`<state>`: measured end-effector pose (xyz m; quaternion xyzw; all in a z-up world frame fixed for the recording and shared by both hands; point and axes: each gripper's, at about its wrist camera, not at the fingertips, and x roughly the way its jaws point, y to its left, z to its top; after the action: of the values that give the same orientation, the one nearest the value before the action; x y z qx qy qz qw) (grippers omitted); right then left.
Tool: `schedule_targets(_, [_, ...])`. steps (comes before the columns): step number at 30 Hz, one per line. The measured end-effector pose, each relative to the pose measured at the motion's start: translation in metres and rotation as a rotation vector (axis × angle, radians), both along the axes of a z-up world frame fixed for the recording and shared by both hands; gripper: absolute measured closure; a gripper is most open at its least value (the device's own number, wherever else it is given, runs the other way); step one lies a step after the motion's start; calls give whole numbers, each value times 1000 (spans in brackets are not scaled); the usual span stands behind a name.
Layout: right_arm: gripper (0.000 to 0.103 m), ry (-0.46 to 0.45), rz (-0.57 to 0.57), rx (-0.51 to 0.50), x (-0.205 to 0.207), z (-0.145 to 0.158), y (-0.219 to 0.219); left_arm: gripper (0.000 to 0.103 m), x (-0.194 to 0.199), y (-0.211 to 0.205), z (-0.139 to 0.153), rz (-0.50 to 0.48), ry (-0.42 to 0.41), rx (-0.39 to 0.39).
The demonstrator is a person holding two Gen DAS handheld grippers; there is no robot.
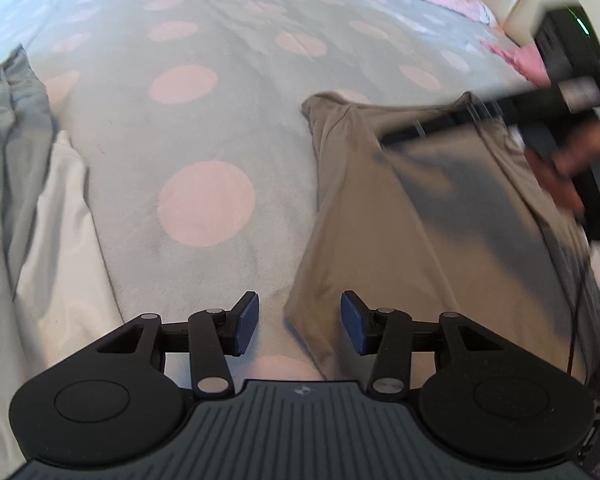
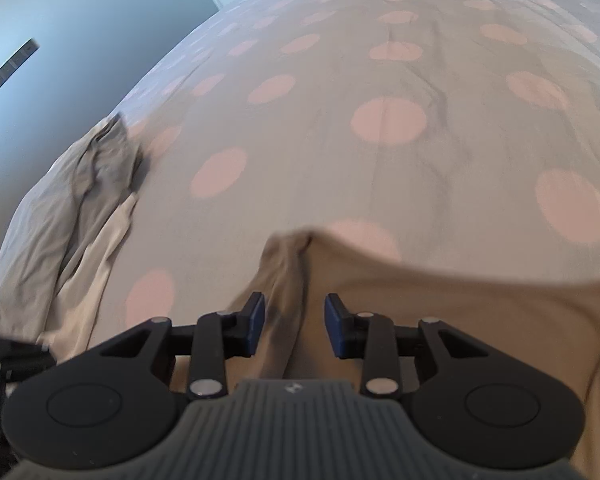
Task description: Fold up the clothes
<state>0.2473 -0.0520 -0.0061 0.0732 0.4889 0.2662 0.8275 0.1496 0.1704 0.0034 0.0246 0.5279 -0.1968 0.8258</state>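
My left gripper (image 1: 299, 322) is spread over the shirt's (image 1: 420, 208) near corner; right gripper (image 2: 295, 326), also spread and empty, straddles its far-running fold.

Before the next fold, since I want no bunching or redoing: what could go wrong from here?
Both grippers stand open with cloth between the pads, so either could close on the wrong layer. The left gripper sits at the beige garment's near corner, half over bare bedspread, and might catch the bedspread too. The right gripper straddles a raised wrinkle; pinching it could lock in a crease.
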Motion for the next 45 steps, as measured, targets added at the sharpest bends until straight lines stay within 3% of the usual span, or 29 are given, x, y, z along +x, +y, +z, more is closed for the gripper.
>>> schedule_targets(6, [78, 15, 22, 4, -81, 0, -12, 72, -34, -26, 12, -48, -29, 19])
schedule_targets(11, [78, 67, 24, 59, -141, -2, -15, 75, -66, -50, 1, -83, 12, 41])
schedule_targets(14, [70, 100, 14, 108, -174, -2, -11, 75, -89, -58, -7, -101, 41, 85])
schedule_targets(17, [69, 102, 33, 94, -201, -7, 2, 75, -106, -59, -12, -97, 68, 79])
schedule_targets(19, [79, 91, 48, 74, -213, -13, 10, 75, -117, -62, -15, -106, 74, 72])
schedule_targets(20, [101, 87, 54, 70, -217, -17, 13, 75, -122, -64, -17, -114, 74, 75])
schedule_targets(26, [103, 56, -22, -15, -232, -13, -10, 77, -134, -68, -24, -90, 65, 131])
schedule_targets(29, [102, 52, -61, -27, -240, -9, -28, 77, -141, -69, -19, -72, 49, 139])
schedule_targets(32, [92, 64, -49, 32, -251, -5, -33, 77, -151, -69, -12, -60, 25, 116])
schedule_targets(34, [73, 61, -7, 72, -262, -2, -27, 77, -162, -68, -8, -51, 22, 101])
schedule_targets(37, [70, 41, 73, 56, -280, -2, -9, 77, -177, -71, -8, -53, 26, 95])
schedule_targets(40, [85, 55, 108, 19, -290, -16, 4, 77, -187, -79, -14, -66, 38, 103])
schedule_targets(42, [102, 68, 110, 18, -293, -27, 8, 77, -191, -83, -20, -70, 44, 125])
schedule_targets(45, [103, 67, 90, 15, -296, -27, 3, 78, -195, -83, -25, -61, 45, 145])
